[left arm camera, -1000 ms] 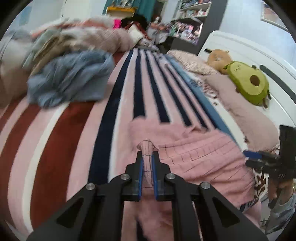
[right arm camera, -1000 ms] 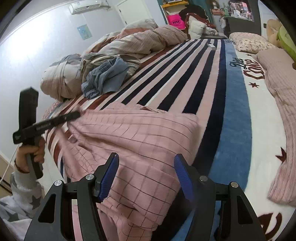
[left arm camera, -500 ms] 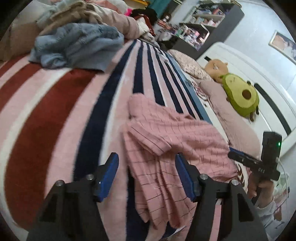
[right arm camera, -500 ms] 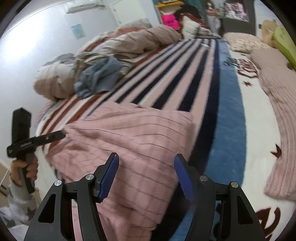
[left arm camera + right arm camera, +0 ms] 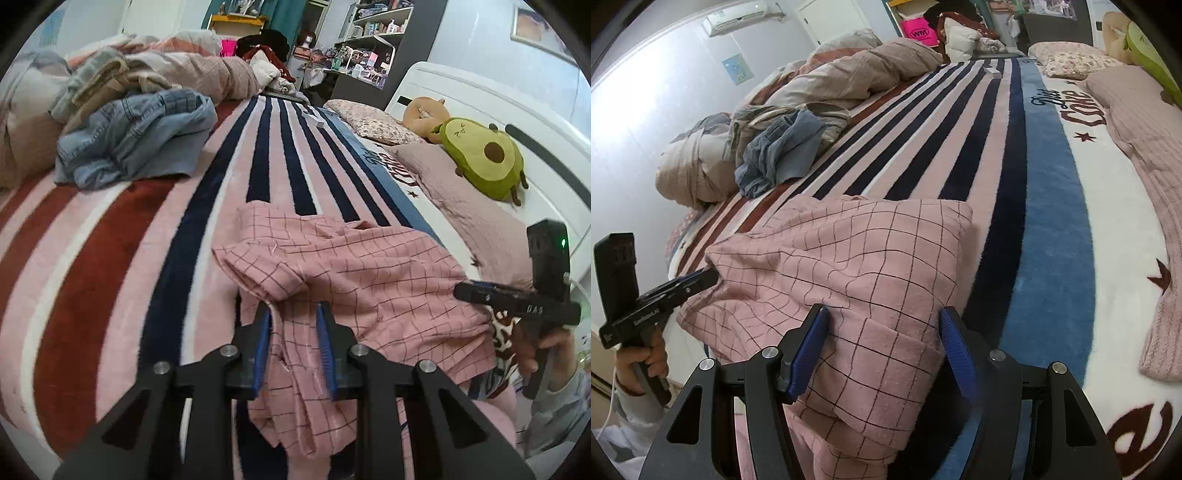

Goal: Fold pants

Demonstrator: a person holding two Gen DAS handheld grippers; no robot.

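Observation:
Pink checked pants (image 5: 369,266) lie crumpled on the striped blanket (image 5: 110,258), one end hanging over the near edge of the bed. My left gripper (image 5: 292,308) hovers low over their left edge, its jaws closing with a fold of the fabric between the blue pads; the cloth does not look pinched. In the right wrist view the pants (image 5: 857,251) spread out ahead, and the left gripper (image 5: 711,276) touches their far left corner. My right gripper (image 5: 883,312) stands open over the pants' right edge, with cloth lying under and between its fingers.
A heap of blue jeans (image 5: 133,140) and a bunched duvet (image 5: 207,70) lie at the back left. An avocado plush (image 5: 480,155), a flowered pillow (image 5: 373,123) and a pink knitted throw (image 5: 461,192) line the white headboard side. A hand (image 5: 546,350) holds the right gripper.
The left gripper let go of the pinched peak of pink fabric, opened wide, shifted along the pants' edge and has narrowed again around a fold. The right gripper stayed put and open.

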